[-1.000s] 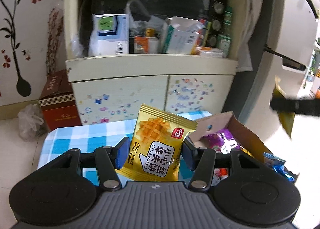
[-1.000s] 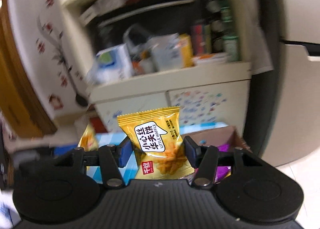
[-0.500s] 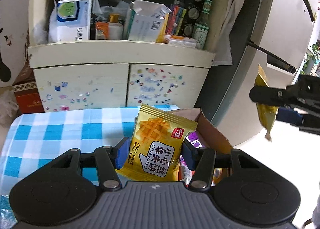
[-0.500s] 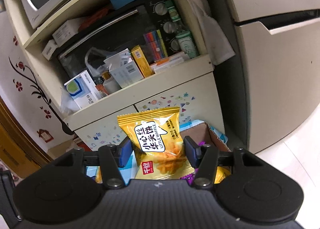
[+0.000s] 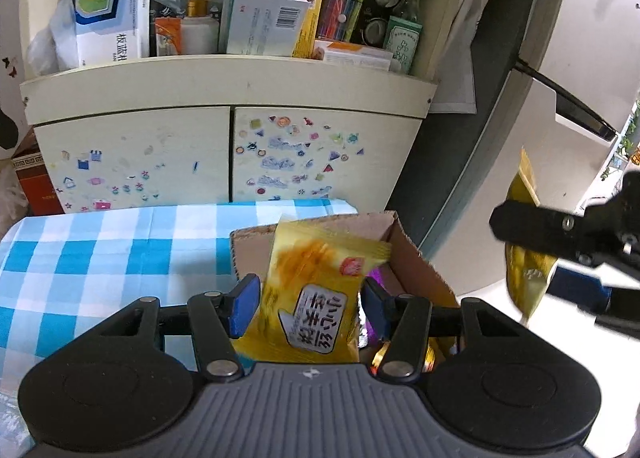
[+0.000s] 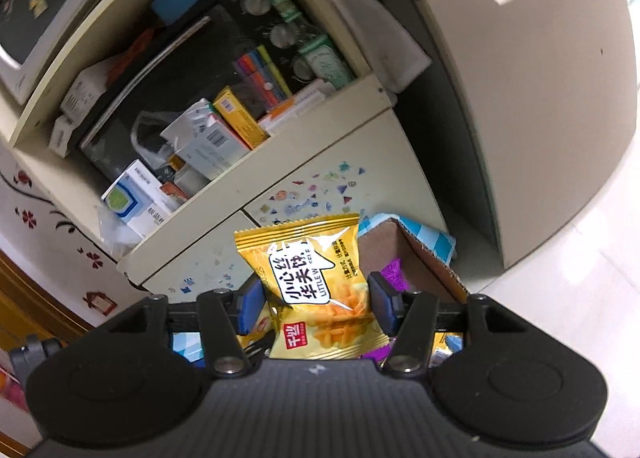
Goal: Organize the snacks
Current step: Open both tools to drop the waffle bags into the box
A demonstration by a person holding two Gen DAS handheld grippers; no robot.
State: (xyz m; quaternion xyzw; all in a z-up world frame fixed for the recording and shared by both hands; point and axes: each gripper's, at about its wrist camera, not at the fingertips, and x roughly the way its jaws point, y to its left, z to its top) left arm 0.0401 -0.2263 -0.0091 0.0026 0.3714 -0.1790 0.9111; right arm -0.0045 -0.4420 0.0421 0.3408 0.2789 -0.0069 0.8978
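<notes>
My left gripper (image 5: 308, 308) has its blue pads apart around a yellow waffle packet (image 5: 316, 298), which looks blurred and tilted, loose above the open cardboard box (image 5: 416, 270). The box holds purple and other snack packets. My right gripper (image 6: 316, 304) is shut on a second yellow waffle packet (image 6: 312, 274), held above the same box (image 6: 424, 262). The right gripper also shows in the left wrist view (image 5: 568, 234) at the right, with its packet (image 5: 524, 258) hanging edge-on.
The box stands on a blue-and-white checked tablecloth (image 5: 100, 254). Behind it is a cream cabinet (image 5: 224, 138) with stickered doors and a cluttered shelf. A white fridge (image 5: 580, 70) stands to the right. A red carton (image 5: 32, 186) sits on the floor at the left.
Both grippers have moved over the cardboard box. The left gripper's pads have spread and its waffle packet has tilted and blurred, slipping from the grip. The right gripper has tilted, still holding its packet.
</notes>
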